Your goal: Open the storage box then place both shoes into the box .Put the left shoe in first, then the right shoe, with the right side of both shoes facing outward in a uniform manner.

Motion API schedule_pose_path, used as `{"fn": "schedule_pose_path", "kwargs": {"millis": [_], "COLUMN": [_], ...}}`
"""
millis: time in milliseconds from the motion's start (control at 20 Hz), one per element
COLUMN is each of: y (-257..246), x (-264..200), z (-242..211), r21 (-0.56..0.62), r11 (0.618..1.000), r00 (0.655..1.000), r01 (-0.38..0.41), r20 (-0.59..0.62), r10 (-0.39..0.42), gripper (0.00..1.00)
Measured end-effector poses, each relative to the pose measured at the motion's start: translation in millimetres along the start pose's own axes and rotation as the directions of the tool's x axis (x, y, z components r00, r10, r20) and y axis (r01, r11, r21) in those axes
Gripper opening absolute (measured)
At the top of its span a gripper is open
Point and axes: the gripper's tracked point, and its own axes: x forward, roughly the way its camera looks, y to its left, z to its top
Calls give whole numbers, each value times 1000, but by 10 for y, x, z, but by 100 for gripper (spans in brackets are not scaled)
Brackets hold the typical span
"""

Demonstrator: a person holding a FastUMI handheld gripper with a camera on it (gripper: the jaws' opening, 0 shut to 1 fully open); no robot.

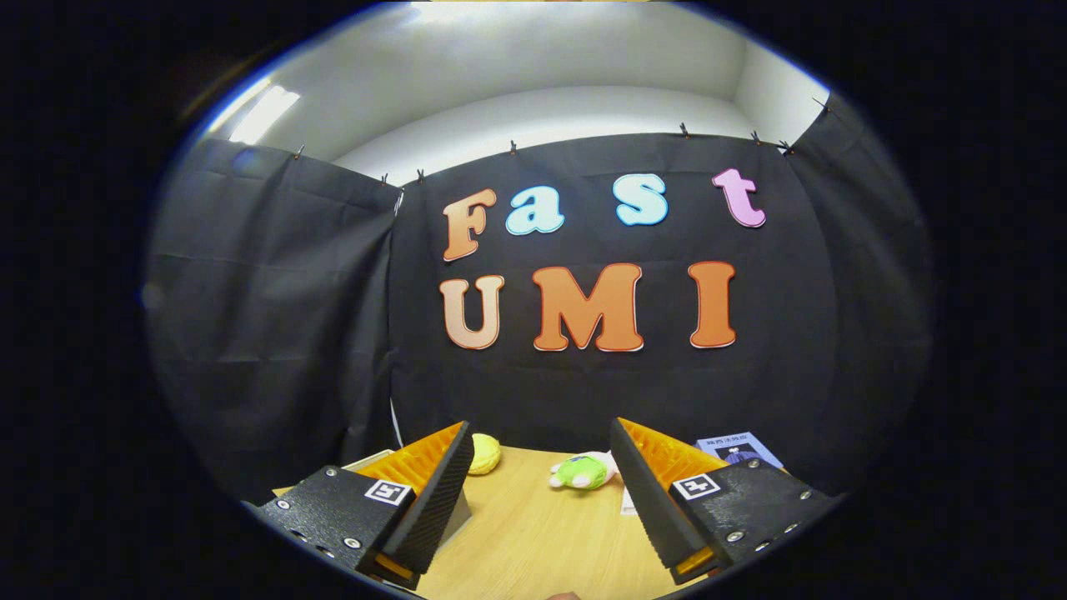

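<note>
Looking forward along the jaws [542,492], I see them spread wide with nothing between them, held above a pale wood-grain tabletop [533,533] and aimed level at the black cloth wall. From where I steer, the things just beyond the fingertips are small clutter: a round yellow soft toy [485,454] at about eleven o'clock past the left finger, a green-and-white plush toy [583,472] at about one o'clock lying on its side near the right finger, and a blue-covered booklet [738,448] at roughly two o'clock behind that finger. A light flat edge [371,458] pokes out beside the left finger at ten o'clock; I cannot tell what it belongs to.

I cannot say where the storage box or either shoe lies, so their bearing from the jaws and the shoes' long axes stay unsettled, as does how far the job has got. My judgement: tipping the camera down toward the tabletop would be needed to find that relation.
</note>
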Motion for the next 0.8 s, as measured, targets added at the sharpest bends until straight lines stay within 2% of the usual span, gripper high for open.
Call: {"fn": "schedule_pose_path", "kwargs": {"millis": [200, 450, 800], "y": [-338, -503, -543], "x": [-158, -248, -301], "z": [25, 250, 304], "r21": [-24, -7, -44], "r11": [998, 998, 996], "r00": [997, 991, 988], "r01": [59, 65, 75], "r20": [42, 120, 141], "r10": [-58, -64, -68], "gripper": [98, 98, 98]}}
